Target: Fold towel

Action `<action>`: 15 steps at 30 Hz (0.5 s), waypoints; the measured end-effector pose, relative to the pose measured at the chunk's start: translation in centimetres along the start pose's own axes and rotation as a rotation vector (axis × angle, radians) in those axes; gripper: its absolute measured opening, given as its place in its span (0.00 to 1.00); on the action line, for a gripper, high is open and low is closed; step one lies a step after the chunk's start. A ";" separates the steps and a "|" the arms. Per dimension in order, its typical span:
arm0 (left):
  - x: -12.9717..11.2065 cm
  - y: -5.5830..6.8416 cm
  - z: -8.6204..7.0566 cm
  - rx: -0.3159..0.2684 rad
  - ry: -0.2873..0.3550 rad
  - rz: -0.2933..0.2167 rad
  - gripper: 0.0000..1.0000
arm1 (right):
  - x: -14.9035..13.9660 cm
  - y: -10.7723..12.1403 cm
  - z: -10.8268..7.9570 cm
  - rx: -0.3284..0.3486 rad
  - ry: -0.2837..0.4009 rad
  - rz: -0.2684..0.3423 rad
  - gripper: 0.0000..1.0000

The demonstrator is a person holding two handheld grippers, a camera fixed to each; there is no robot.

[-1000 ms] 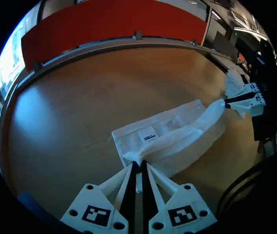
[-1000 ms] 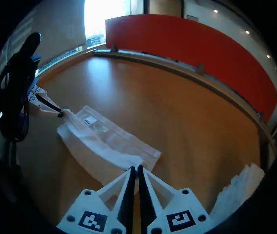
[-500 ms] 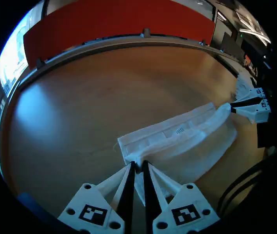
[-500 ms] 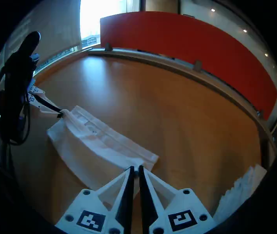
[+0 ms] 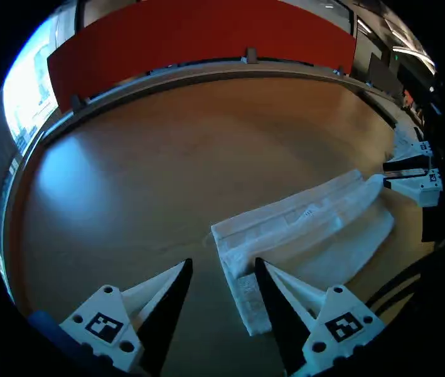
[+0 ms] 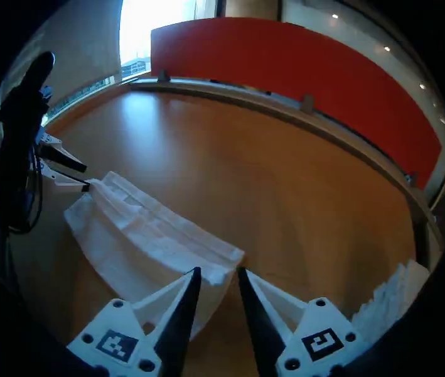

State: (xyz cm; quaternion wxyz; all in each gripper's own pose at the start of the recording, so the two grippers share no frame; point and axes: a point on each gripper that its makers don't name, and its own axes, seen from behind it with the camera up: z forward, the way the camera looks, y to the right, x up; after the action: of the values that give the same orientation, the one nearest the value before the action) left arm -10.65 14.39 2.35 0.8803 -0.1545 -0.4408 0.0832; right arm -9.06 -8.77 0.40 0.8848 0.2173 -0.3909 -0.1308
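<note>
**One fold down, more to go**

Nearest me, my white two-finger left gripper (image 5: 222, 264) stands wide open. One end of the white cloth towel (image 5: 304, 223) lies loose between its fingers. My white right gripper (image 6: 218, 271) is open more narrowly, its tips just over the other end, holding nothing. The towel rests flat on the brown wooden table (image 5: 147, 157) as a long band, one layer doubled over another, edges stepped and slightly rumpled. I judge the lengthwise fold done and a crosswise fold left. Beyond, a red partition (image 5: 191, 38) lines the table's far edge.
</note>
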 end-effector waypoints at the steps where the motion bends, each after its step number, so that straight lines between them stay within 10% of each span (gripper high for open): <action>1: 0.1 -0.3 0.0 0.009 0.002 0.000 0.85 | 0.0 0.2 0.0 -0.007 0.002 -0.003 0.70; 15: 0.6 -1.9 1.0 0.061 0.001 -0.028 0.94 | 0.1 1.3 -0.1 -0.059 0.010 -0.022 0.89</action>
State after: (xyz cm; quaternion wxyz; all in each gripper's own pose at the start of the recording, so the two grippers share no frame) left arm -11.02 13.02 4.02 0.8859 -0.1212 -0.4398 0.0840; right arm -8.86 -7.70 1.06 0.8913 0.1960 -0.3801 -0.1508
